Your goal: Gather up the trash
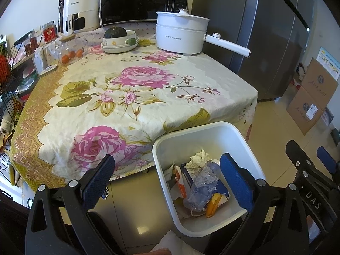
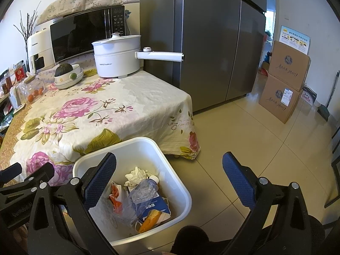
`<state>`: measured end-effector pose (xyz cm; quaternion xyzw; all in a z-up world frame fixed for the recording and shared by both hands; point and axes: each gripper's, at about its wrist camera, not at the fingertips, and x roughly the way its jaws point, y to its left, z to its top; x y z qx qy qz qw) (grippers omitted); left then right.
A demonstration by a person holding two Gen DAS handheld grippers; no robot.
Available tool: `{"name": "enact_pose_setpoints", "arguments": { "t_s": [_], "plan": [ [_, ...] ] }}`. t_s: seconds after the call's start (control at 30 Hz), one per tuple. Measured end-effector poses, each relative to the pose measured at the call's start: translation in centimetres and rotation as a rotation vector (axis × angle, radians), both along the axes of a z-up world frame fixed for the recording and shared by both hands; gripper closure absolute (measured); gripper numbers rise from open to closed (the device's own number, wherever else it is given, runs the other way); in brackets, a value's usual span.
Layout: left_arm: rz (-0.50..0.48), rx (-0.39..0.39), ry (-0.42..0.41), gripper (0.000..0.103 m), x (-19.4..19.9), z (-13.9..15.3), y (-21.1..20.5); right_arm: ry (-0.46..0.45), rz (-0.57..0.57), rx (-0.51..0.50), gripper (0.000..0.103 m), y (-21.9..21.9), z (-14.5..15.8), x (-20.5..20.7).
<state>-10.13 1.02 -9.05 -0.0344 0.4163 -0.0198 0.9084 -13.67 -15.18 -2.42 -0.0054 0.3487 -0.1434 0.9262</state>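
Observation:
A white trash bin [image 1: 250, 148] [image 2: 182, 191] stands on the floor by the table's front corner. In it lie a crushed clear plastic bottle [image 1: 201, 182] [image 2: 142, 191], crumpled white tissue [image 1: 199, 158] [image 2: 137, 175], a blue carton [image 2: 153, 208], an orange-and-white wrapper [image 2: 115, 193] and an orange peel [image 1: 212, 206] [image 2: 148, 221]. My left gripper [image 1: 167, 180] is open and empty above the bin's left rim. My right gripper [image 2: 170, 182] is open and empty above the bin's right side; it also shows in the left wrist view [image 1: 308, 161].
The table under a floral cloth [image 1: 127, 89] [image 2: 85, 114] carries a white electric pot [image 1: 180, 34] [image 2: 118, 57], a bowl with a squash [image 1: 120, 40], a glass jar of oranges [image 1: 71, 51], a microwave [image 1: 144, 0]. A grey fridge [image 2: 212, 42] and cardboard boxes [image 2: 282, 82] stand right.

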Motion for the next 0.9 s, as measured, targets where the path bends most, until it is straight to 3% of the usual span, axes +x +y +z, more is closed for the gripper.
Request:
{"name": "enact_pose_setpoints", "arguments": {
  "t_s": [0.53,0.57,0.67,0.9],
  "plan": [
    [0.002,-0.008,0.010,0.007,0.14,-0.30,0.23,0.012,-0.002,0.004,0.007,-0.08,-0.33,0.07],
    [-0.001,-0.011,0.007,0.008,0.13,-0.28,0.22,0.012,-0.002,0.005,0.007,-0.08,-0.34,0.06],
    [-0.013,-0.025,-0.003,0.027,0.10,-0.24,0.25,0.015,-0.001,0.009,0.007,-0.10,-0.36,0.09],
    [-0.042,-0.006,-0.019,0.031,-0.03,-0.32,-0.16,0.028,-0.007,0.029,0.007,-0.50,-0.70,0.29]
  ]
}}
